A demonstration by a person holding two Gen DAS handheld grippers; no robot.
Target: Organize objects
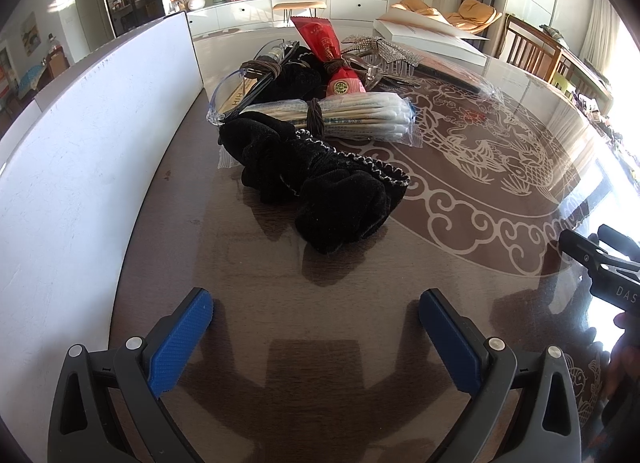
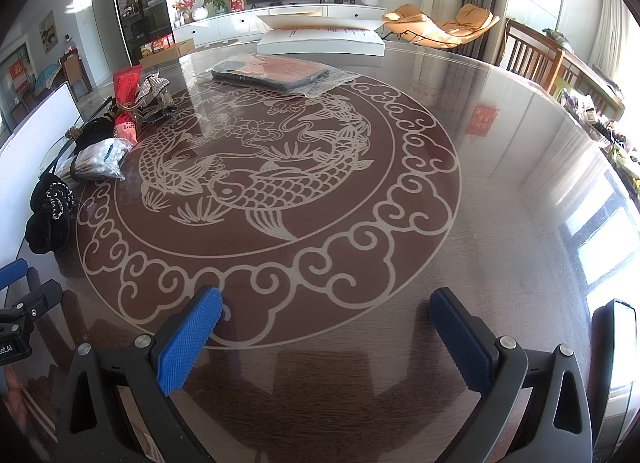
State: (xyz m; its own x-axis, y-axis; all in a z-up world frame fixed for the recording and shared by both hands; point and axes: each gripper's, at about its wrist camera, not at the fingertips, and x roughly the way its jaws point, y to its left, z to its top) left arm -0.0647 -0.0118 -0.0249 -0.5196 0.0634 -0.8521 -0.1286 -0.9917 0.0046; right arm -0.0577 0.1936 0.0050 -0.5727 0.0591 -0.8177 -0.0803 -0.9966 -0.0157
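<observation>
Left gripper point(image 1: 316, 315) jaws wide apart, ribbed blue pads, nothing btwn, over glossy brown table point(image 1: 248, 303). Just ahead: crumpled black velvet scrunchie point(image 1: 320, 191) w/ beaded trim; behind it, touching, banded cotton-swab pack point(image 1: 340, 117), red wrapper point(image 1: 326, 51). Right gripper point(image 2: 326, 317) likewise spread, empty, over pale carp inlay point(image 2: 256, 167).

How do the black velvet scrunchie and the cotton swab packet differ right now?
The black velvet scrunchie is dark, soft and crumpled; the cotton swab packet is pale, clear-wrapped and straight. The scrunchie lies nearer the left hand-held gripper, the packet behind it. A brown band cinches the packet's middle. Both rest on the table.
</observation>
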